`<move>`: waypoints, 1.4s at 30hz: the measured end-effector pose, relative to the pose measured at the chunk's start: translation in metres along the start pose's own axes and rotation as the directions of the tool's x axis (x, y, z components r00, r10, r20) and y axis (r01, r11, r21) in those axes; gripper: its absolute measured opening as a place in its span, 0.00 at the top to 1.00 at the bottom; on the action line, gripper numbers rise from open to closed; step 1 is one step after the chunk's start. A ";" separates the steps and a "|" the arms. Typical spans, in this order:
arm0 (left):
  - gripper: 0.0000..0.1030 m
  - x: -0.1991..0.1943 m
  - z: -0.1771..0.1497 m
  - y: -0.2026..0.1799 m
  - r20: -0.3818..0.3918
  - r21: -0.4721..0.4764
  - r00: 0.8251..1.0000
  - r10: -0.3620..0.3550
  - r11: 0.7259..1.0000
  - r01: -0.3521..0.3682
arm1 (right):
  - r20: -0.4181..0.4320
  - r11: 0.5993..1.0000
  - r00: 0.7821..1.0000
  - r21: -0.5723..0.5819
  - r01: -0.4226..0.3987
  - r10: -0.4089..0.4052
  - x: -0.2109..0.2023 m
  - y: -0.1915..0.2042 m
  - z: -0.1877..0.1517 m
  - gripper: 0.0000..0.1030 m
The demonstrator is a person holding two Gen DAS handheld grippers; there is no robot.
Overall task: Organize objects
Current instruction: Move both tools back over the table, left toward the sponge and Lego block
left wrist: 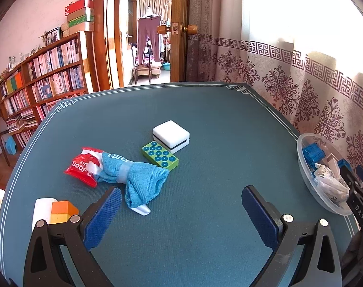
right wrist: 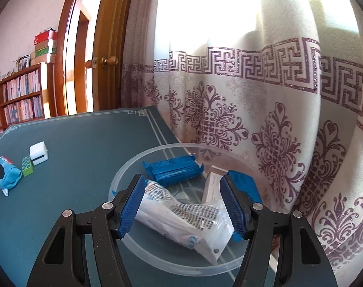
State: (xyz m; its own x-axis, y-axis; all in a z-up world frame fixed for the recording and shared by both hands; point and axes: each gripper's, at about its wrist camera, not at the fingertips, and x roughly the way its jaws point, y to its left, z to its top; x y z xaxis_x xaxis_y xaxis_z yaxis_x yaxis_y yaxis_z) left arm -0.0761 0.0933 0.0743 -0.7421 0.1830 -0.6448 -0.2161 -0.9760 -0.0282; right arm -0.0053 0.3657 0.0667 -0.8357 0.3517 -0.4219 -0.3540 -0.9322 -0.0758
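Right gripper (right wrist: 182, 203): jaws parted over the clear bowl (right wrist: 124, 167), white packet (right wrist: 181, 217) loose between them.
Left gripper (left wrist: 181, 210): wide open, empty.

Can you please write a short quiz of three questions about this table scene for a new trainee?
1. True or false: the left gripper holds the blue cloth.
2. What touches the white block? A) green dotted block B) red packet
3. Which container holds the white plastic bag?

Key: 1 false, it is open and empty. 2 A. 3 the clear bowl.
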 end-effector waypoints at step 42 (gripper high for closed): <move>0.00 0.007 -0.041 0.168 -0.128 -0.286 0.955 0.268 0.912 -0.294 | -0.223 0.883 0.860 0.010 -0.468 0.459 0.002 0.124 -0.026 0.33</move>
State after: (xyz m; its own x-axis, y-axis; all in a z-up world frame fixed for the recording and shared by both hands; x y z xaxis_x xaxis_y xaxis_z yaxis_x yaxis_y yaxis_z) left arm -0.0909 -0.0741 0.0336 -0.6856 -0.1015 -0.7209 0.2021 -0.9778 -0.0546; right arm -0.0401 0.2491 0.0328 -0.7877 -0.1442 -0.5990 0.0747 -0.9874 0.1394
